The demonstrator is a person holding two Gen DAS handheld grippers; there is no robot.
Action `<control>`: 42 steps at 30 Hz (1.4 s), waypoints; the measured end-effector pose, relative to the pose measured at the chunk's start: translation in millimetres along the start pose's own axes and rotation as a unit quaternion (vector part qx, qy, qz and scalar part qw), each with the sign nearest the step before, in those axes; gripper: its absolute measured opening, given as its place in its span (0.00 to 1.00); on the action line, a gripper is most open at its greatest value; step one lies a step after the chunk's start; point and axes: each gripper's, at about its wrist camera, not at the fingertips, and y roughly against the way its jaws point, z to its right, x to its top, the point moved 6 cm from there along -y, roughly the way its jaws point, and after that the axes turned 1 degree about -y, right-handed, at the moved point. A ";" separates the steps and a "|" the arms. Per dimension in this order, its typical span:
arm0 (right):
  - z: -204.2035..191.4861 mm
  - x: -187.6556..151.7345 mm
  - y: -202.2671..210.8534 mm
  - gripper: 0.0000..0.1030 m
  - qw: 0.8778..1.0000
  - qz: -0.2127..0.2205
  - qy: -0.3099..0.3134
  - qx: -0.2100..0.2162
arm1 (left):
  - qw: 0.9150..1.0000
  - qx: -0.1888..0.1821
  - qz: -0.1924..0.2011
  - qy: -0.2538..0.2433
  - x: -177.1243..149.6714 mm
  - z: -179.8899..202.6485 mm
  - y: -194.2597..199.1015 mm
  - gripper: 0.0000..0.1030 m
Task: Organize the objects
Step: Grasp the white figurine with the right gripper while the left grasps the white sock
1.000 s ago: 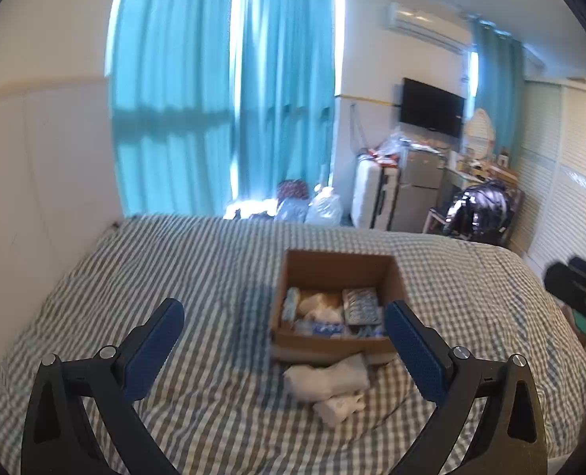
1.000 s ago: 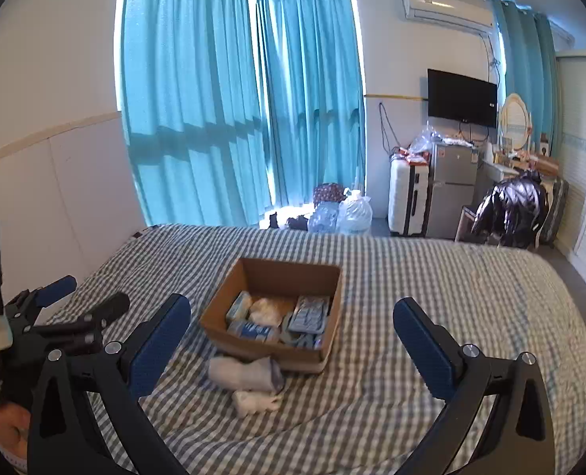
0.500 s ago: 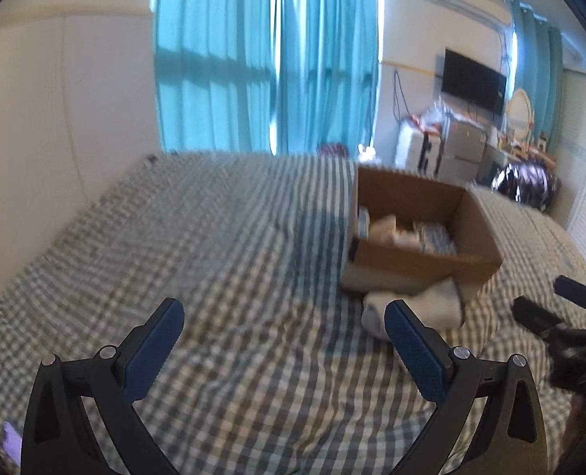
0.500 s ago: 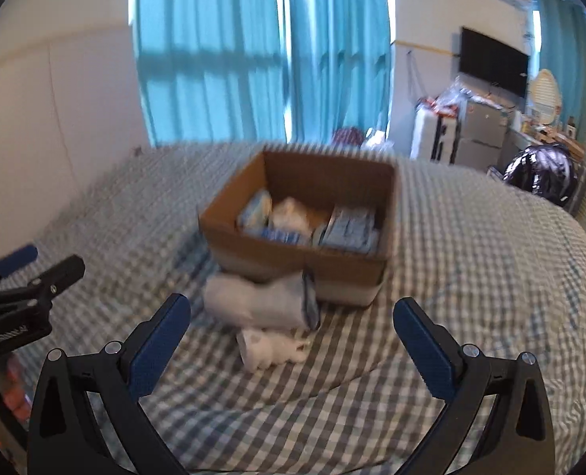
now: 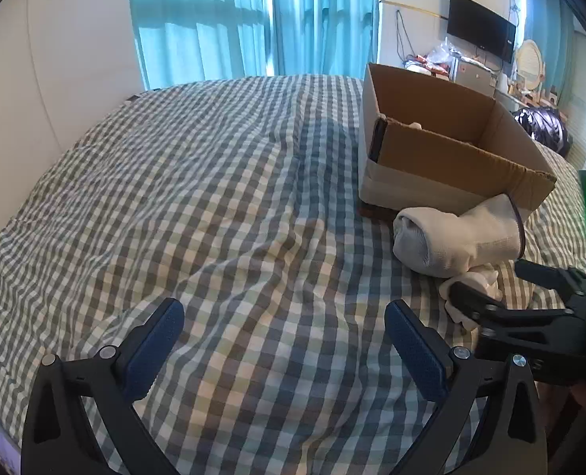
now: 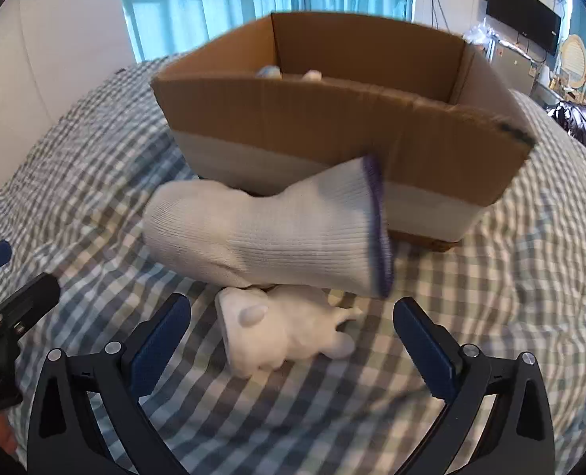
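Both grippers have dropped in a lot closer to the bed since half a second ago, and the right gripper (image 6: 292, 328) has closed right up on the stuff lying in front of the cardboard box (image 6: 332, 126). So now the small white crumpled glove (image 6: 281, 332) sits between its blue pads, which are spread wide and not touching it, nothing gripped. Just behind that, touching it, lies the rolled white sock (image 6: 269, 229) with the purple cuff edge, leaning against the box's front wall. A couple of pale items peek over the box rim, too hidden to say what they are.

From the left wrist view, the left gripper (image 5: 284, 340) hangs over bare checked bedsheet (image 5: 214, 198), jaws wide apart and empty too. The sock (image 5: 457, 233) and the glove (image 5: 473, 279) are off to its right, well outside its fingers, with the box (image 5: 443, 146) behind them. You can see the right gripper (image 5: 503, 293) coming in from the right edge, its black fingers straddling the glove. The whole pile sits toward the middle of the bed.
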 end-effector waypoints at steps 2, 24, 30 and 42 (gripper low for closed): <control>-0.1 -1.7 -9.0 0.97 1.000 -0.010 0.001 -0.001 | 1.000 0.003 -0.002 -0.004 -2.0 1.4 -1.0 1.00; 51.1 -21.7 78.5 0.83 0.998 0.037 -0.031 -0.046 | 0.999 -0.028 0.007 -0.021 1.0 42.6 -0.2 1.00; 77.6 -9.9 90.4 0.82 0.994 0.056 -0.057 -0.073 | 0.997 -0.055 0.014 -0.053 5.2 87.1 -4.0 1.00; 92.7 -9.7 80.4 0.82 0.993 0.047 -0.092 -0.057 | 0.992 -0.100 -0.022 -0.075 13.5 134.6 -70.0 1.00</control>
